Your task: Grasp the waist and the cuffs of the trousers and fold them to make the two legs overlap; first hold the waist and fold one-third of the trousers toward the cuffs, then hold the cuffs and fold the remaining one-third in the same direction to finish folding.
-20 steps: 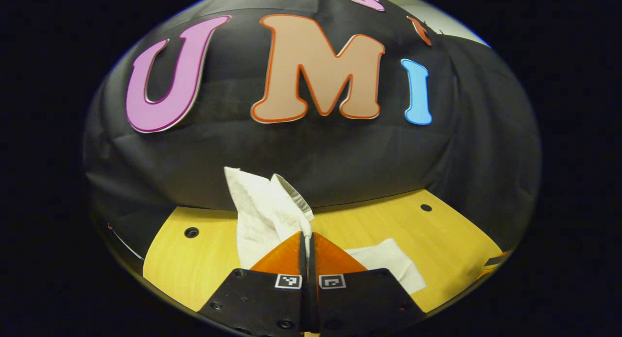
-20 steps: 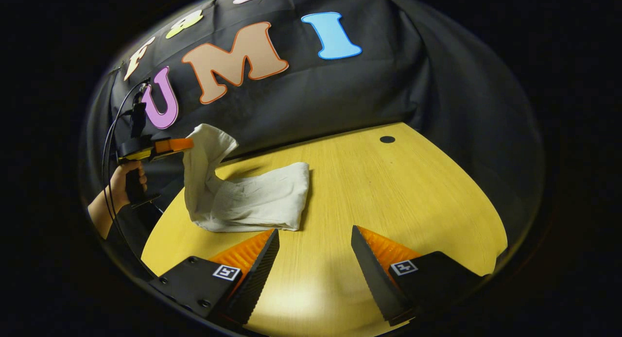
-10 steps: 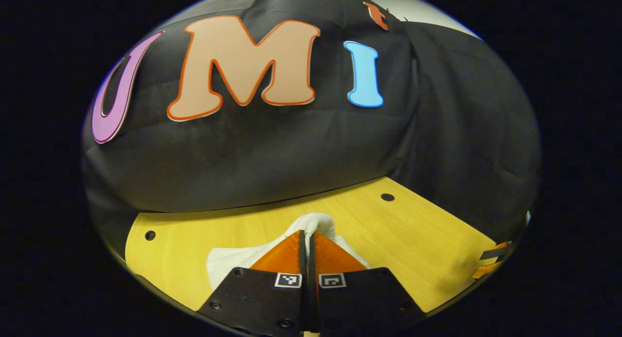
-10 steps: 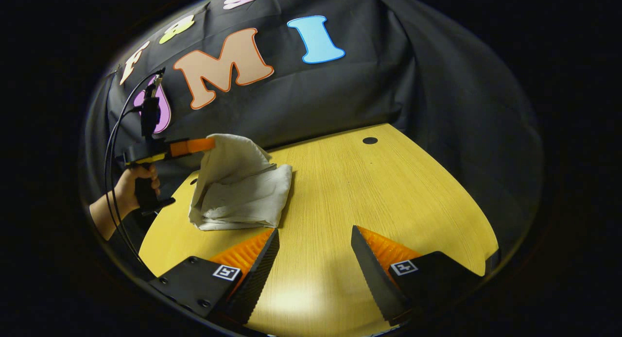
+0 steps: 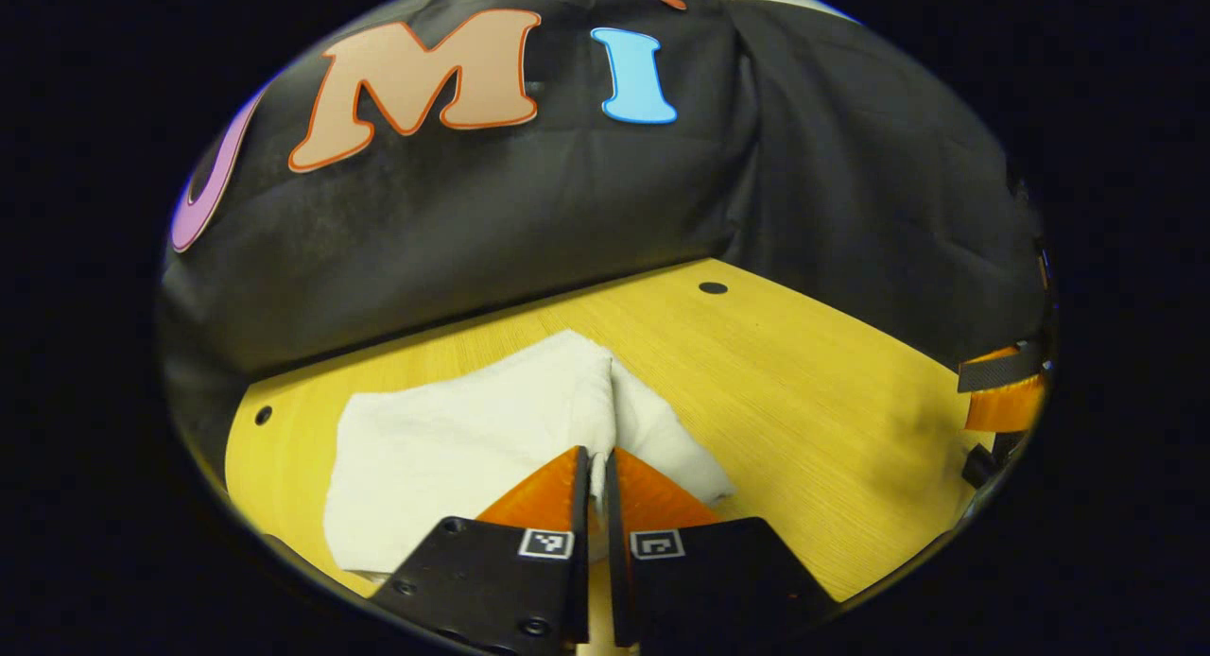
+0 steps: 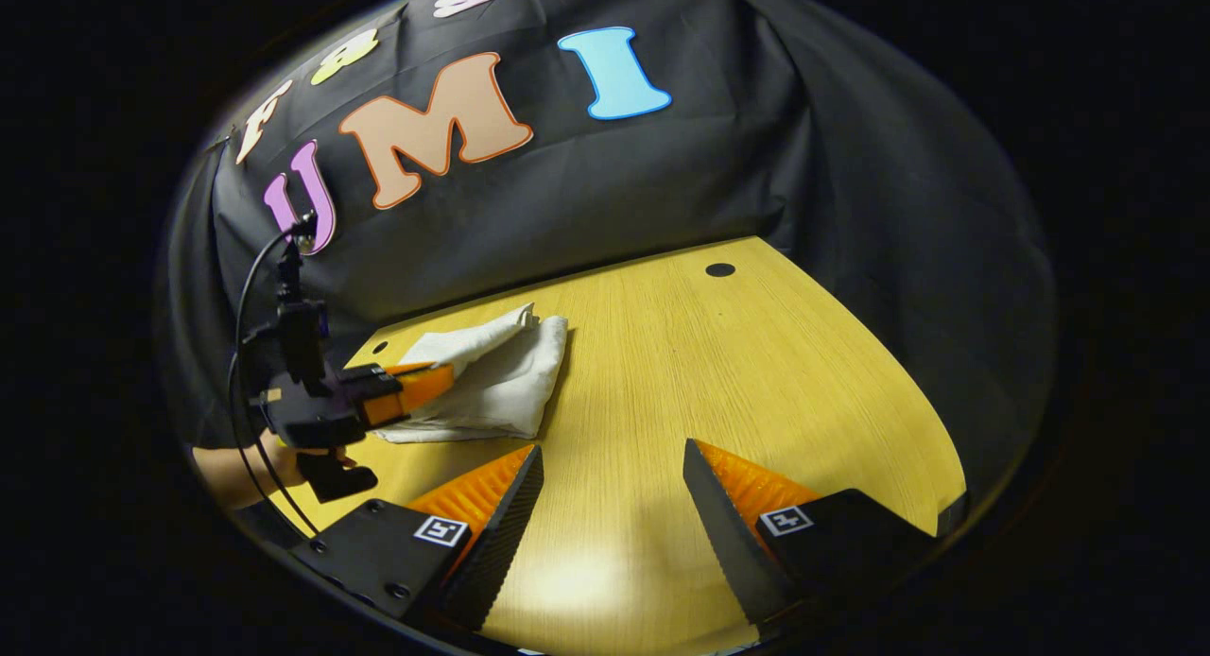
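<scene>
The left tool [image 5: 593,467], nearest in the left gripper view, pinches a fold of the soft, creased off-white cloth trousers [image 5: 454,439]. A second ago it held that end high; now it has lowered it onto the bundle, so the last fold looks nearly laid. The right tool [image 6: 610,476] hovers wide apart, holding nothing. The trousers lie at ten o'clock on the smooth yellow wood-grain surface [image 6: 756,372].
</scene>
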The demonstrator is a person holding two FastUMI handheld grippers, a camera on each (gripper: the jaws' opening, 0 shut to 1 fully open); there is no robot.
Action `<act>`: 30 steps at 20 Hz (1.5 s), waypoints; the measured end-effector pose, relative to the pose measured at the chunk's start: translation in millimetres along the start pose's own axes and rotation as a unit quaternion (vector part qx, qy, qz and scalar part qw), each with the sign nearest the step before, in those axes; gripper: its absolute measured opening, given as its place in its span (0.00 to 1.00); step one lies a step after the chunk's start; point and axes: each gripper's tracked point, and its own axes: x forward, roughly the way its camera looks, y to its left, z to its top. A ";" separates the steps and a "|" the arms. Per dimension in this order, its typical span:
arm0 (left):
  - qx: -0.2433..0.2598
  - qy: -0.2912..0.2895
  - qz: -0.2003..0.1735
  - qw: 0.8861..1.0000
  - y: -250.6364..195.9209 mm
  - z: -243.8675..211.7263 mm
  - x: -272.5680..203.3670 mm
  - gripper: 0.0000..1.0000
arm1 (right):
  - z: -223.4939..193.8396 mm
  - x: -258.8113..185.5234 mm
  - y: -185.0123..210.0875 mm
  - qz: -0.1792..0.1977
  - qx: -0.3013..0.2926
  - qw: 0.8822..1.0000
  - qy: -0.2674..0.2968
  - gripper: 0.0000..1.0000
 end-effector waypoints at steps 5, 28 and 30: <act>-0.008 -0.029 0.040 0.999 8.4 15.3 -27.2 1.00 | 20.0 -1.0 16.9 0.025 -0.029 0.999 -0.015 0.96; -0.048 -0.250 0.242 0.936 171.2 130.7 -302.4 0.96 | 157.3 -91.1 193.5 0.045 -0.076 0.962 -0.260 0.95; -0.046 -0.251 0.241 0.936 173.8 129.4 -309.5 0.96 | 158.2 -99.9 193.6 0.039 -0.072 0.960 -0.267 0.95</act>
